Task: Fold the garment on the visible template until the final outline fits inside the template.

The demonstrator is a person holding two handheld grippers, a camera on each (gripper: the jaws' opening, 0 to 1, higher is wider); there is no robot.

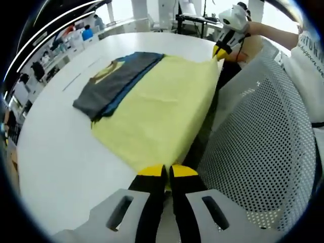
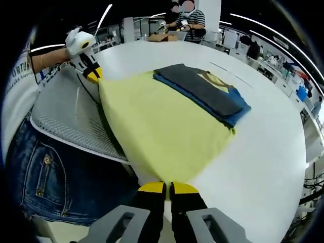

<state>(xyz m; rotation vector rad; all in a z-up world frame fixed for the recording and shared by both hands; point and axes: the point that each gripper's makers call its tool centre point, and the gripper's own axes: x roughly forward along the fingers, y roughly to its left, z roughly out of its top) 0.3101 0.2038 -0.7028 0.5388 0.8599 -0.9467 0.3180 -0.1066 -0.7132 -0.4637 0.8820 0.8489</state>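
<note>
In the left gripper view, the left tongs [image 1: 167, 171] were pinched narrow on the near corner of a yellow garment [image 1: 157, 111], with cloth caught between the yellow tips. The garment stretched away across the white desk [image 1: 55, 152] toward the right tongs [image 1: 218, 52], which gripped its far corner just beside a person's hand. Holding both corners of one edge kept the cloth taut, probably so it could be lifted and carried over in a single fold. A pile of folded dark clothes [image 1: 114, 81] (grey over blue, with a bit of yellow print) lay on the far part of the garment. A perforated grey panel [image 1: 258, 147] sat beside the desk edge.

In the right gripper view, the right tongs [image 2: 167, 187] were likewise closed on a corner of the yellow garment [image 2: 162, 131], and the left tongs [image 2: 93, 75] held the other corner at the upper left. The dark clothes [image 2: 202, 91] rested on the garment's far side, well onto the desk [image 2: 263, 167]. I could not make out a template outline in either view, so the fold looked only begun.
</note>
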